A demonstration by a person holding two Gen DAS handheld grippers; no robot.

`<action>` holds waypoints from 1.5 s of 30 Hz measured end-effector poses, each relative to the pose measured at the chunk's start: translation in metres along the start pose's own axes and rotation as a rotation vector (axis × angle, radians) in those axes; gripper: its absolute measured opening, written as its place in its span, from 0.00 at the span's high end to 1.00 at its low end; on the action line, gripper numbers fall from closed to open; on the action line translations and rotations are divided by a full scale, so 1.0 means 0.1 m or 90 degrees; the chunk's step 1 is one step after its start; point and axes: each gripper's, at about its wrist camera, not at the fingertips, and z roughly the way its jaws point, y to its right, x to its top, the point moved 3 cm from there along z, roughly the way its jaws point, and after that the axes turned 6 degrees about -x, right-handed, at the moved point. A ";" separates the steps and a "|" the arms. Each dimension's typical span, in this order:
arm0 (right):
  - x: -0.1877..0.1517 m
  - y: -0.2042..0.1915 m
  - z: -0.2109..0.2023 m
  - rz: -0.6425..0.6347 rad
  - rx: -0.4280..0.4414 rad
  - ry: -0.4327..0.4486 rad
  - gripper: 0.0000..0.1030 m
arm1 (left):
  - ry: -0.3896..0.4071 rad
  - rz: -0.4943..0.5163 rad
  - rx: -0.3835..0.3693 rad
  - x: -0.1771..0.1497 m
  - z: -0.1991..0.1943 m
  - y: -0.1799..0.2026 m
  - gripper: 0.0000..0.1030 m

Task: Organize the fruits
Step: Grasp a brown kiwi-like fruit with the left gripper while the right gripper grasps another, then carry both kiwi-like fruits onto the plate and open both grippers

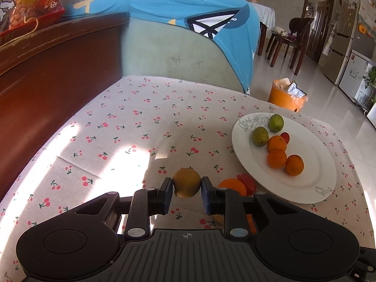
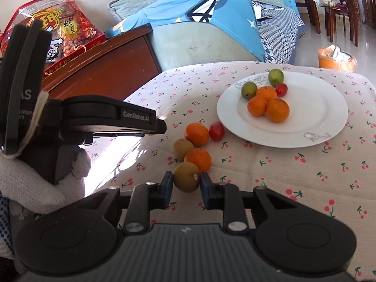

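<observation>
The right claw (image 2: 186, 184) is shut on a brown fruit (image 2: 185, 179), a pad touching each side of it while it sits on the cherry-print cloth (image 2: 282, 176) of the worktop. Just behind it and touching it lies an orange (image 2: 197, 160), with another brown fruit (image 2: 182, 148) at that orange's left. A second orange (image 2: 197, 134) comes next, with a red tomato (image 2: 216, 130) against its right side. The gloved left hand (image 2: 35, 183) shows at the left of this view, holding the left tool (image 2: 112, 117), whose tips are hidden here. From its own camera the left claw (image 1: 186, 188) grips a yellow fruit (image 1: 186, 184), both pads pressed to its sides. Whether that fruit rests on the cloth or hangs just above it I cannot tell, nor whether it is the second brown fruit seen from the right. To its right in that view lie an orange and a tomato, just short of the plate. The white plate (image 2: 329, 122) stands further back and to the right on the cloth. Clustered on its far left part are three oranges (image 2: 277, 110), touching one another. Two green fruits (image 2: 249, 90) lie behind them, with a small red one (image 2: 281, 89) at the right. Beyond the worktop stands a pale green sofa (image 2: 188, 44) draped with a blue sheet (image 2: 188, 7). Left of it is a dark wooden cabinet (image 2: 105, 70) carrying a red snack bag (image 2: 65, 23). An orange bin (image 2: 333, 62) sits on the floor to the right.
</observation>
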 end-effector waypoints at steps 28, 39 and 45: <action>0.86 1.05 -0.35 0.092 -0.123 0.081 0.76 | 0.026 0.065 -0.142 0.23 -0.06 0.89 0.77; 0.74 1.36 -0.06 0.181 -0.122 0.057 0.76 | -0.035 0.103 -0.178 -0.01 0.38 1.25 0.77; 0.70 1.40 0.01 0.200 -0.121 0.050 0.76 | -0.038 0.108 -0.175 -0.01 0.50 1.29 0.77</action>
